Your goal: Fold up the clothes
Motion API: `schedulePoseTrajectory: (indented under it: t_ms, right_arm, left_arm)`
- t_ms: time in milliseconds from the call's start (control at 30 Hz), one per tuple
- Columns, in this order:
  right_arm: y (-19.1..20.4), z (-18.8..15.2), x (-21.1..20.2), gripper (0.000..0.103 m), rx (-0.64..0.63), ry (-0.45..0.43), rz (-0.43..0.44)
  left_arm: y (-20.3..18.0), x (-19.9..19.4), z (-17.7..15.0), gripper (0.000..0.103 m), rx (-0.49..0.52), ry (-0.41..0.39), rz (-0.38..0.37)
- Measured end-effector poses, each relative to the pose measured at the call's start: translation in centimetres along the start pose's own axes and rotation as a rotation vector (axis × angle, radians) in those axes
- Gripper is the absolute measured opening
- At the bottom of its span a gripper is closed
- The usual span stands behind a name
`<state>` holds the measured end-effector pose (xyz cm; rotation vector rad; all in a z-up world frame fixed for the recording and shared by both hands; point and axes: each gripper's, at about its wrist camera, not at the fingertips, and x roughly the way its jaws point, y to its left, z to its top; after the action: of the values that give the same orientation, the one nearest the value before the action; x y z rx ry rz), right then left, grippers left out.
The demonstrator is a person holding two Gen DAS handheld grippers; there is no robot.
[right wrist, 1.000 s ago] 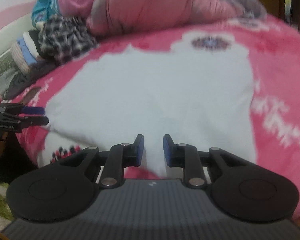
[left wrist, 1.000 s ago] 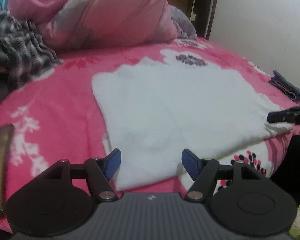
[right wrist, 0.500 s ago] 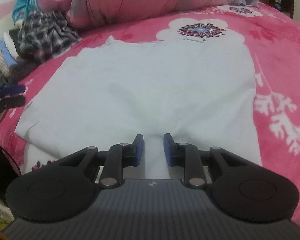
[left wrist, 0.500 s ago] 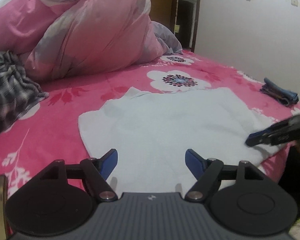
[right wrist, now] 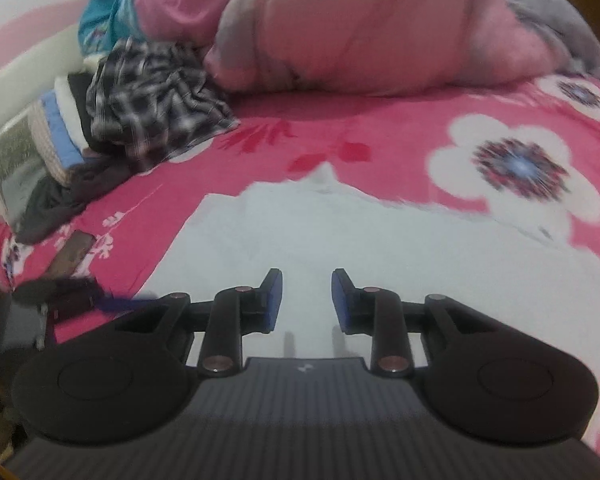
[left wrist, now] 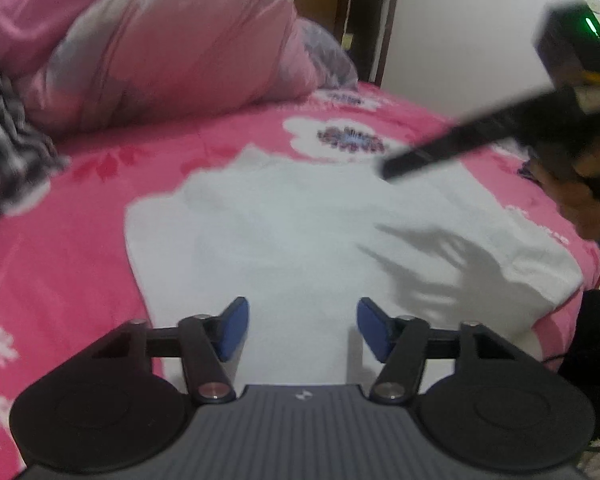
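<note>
A white garment (left wrist: 300, 232) lies spread flat on the pink floral bedspread (left wrist: 80, 240). My left gripper (left wrist: 304, 328) hovers over its near edge with the jaws closing; nothing is pinched between the blue pads (left wrist: 234, 328). My right gripper (right wrist: 306, 300) hangs above the middle of the garment (right wrist: 380, 248). Its jaws stand a little apart and are opening, with only cloth below them. In the left wrist view the right gripper (left wrist: 392, 168) shows as a blurred black bar over the garment's far right part, held by a hand (left wrist: 584, 208).
A big pink quilt bundle (left wrist: 172, 48) lies at the head of the bed. A black-and-white plaid garment (right wrist: 152, 100) and a stack of folded clothes (right wrist: 56, 136) sit at the left. A doorway (left wrist: 368, 20) and a white wall stand behind the bed.
The right gripper has swung up and in over the garment from its right edge, and its jaws stand a little wider. The left jaws have narrowed. The left gripper has shifted along the garment's near edge.
</note>
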<state>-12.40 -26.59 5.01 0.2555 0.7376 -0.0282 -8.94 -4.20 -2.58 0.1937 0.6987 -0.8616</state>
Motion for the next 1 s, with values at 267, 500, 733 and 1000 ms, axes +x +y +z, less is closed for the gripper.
schedulePoseTrajectory:
  t_ms: [267, 500, 733, 1000]
  right_arm:
    - [0.2, 1.5, 8.8, 0.022, -0.026, 0.127, -0.082]
    - [-0.1, 1.9, 10.7, 0.017, 0.009, 0.096, -0.104]
    - [-0.4, 2.5, 11.8, 0.015, 0.025, 0.05, -0.126]
    - [-0.4, 3.3, 10.6, 0.016, 0.078, -0.061, -0.124]
  left_arm:
    - [0.4, 1.1, -0.9, 0.06, -0.009, -0.024, 0.015]
    - [0.8, 1.6, -0.6, 0.064, 0.002, -0.06, 0.023]
    - [0.9, 2.0, -0.6, 0.067, -0.007, -0.09, 0.031]
    - [0.7, 2.0, -1.2, 0.067, -0.02, -0.12, 0.034]
